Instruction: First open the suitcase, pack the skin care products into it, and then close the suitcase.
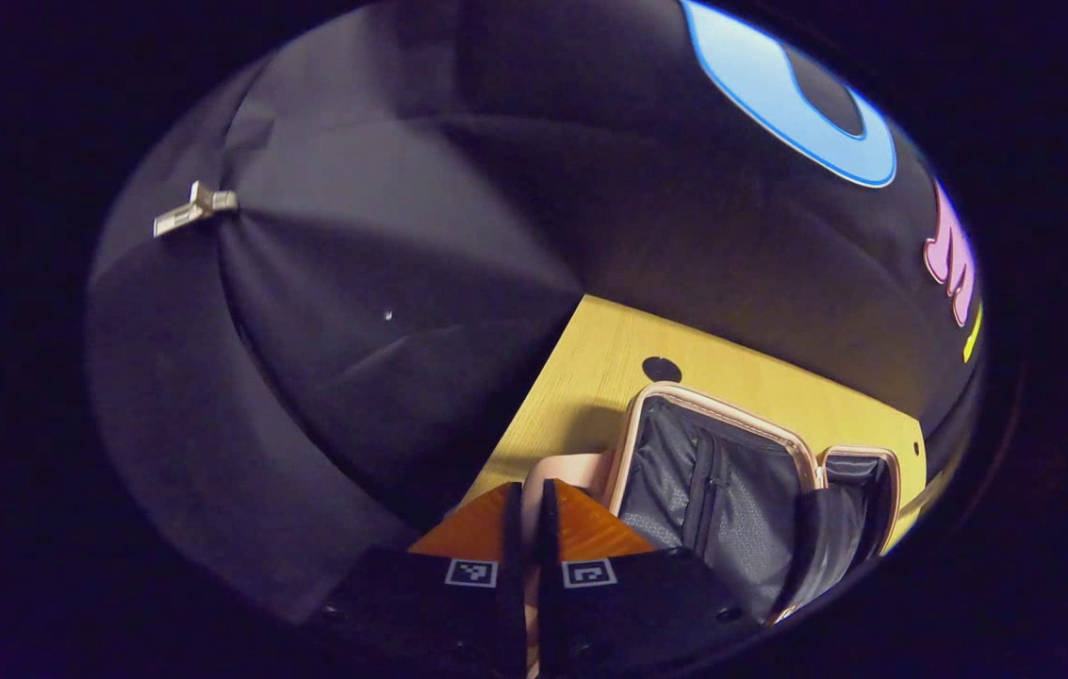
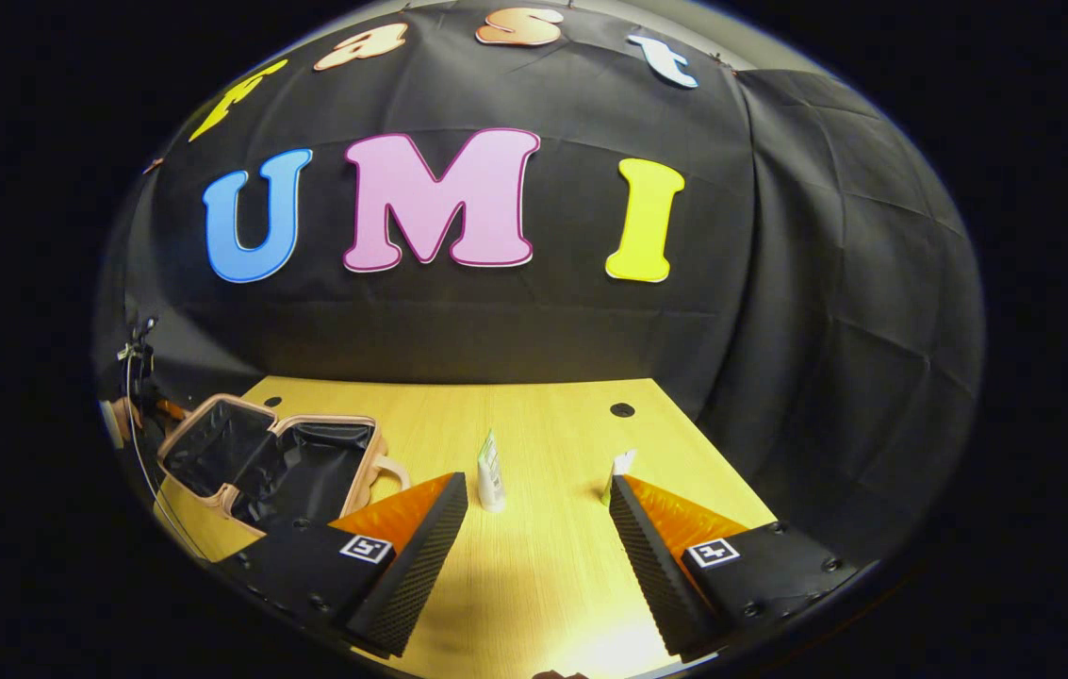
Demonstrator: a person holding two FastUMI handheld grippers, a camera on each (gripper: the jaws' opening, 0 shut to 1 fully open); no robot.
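**Suitcase lies open, two bottles wait on the table**

We see the pink suitcase (image 2: pixel 271 459) lying open on the wooden table (image 2: pixel 534 566). In the right gripper view it sits at the left side of the table, with both halves flat and the black lining showing. Its pink handle (image 2: pixel 389 469) points toward the middle of the table. In the left gripper view we look at the same suitcase (image 1: pixel 731 481) from close by and see the zip pocket in its lining.

Near the middle of the table a small white tube (image 2: pixel 490 474) stands upright. A second small white product (image 2: pixel 621 468) stands to its right, partly hidden behind a finger, so we cannot tell what kind it is. The two are apart from each other and apart from the suitcase.

Our right gripper (image 2: pixel 538 556) is spread wide, above the table, and holds nothing. The tube shows between its two fingers, farther off.

Our left gripper (image 1: pixel 528 528) has its orange fingers pressed almost together. Something pink peeks out just past the tips, beside the suitcase rim. We cannot tell if the fingers pinch it.

A round dark hole (image 2: pixel 622 410) sits in the table near the back edge.
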